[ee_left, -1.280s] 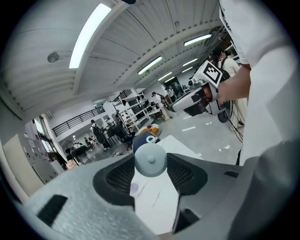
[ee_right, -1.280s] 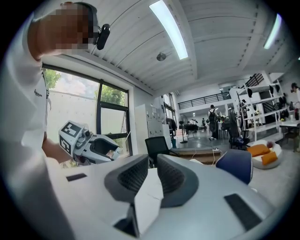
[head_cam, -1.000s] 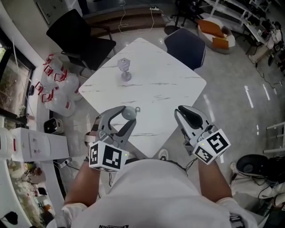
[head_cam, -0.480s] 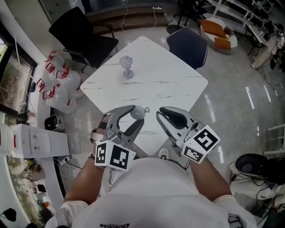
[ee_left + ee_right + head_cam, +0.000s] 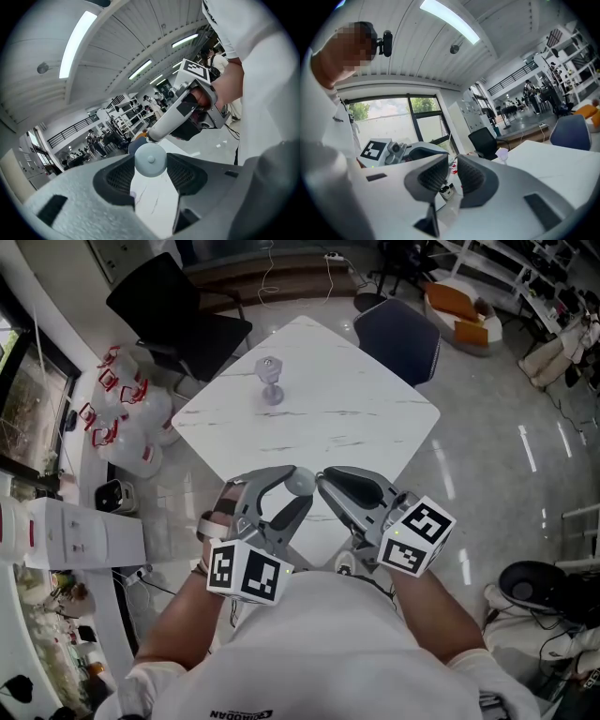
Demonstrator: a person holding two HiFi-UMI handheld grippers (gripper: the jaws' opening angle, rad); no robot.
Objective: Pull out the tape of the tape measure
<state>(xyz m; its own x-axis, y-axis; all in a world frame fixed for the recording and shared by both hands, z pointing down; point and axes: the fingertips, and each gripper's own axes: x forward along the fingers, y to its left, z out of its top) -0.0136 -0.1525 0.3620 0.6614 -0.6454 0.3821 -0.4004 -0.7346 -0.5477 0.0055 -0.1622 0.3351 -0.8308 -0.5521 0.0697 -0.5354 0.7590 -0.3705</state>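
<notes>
Scanning past floor jugs (image 5: 127, 423), then a goblet (image 5: 271, 381) on the marble table (image 5: 375, 418), we see our left gripper (image 5: 296, 487) clamping the tape measure (image 5: 301, 481) over its near corner; just beside, our right gripper (image 5: 452, 169) holds its jaws barely parted, empty.

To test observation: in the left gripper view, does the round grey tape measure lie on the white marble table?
No, the left gripper clamps the tape measure between its jaws.
</notes>
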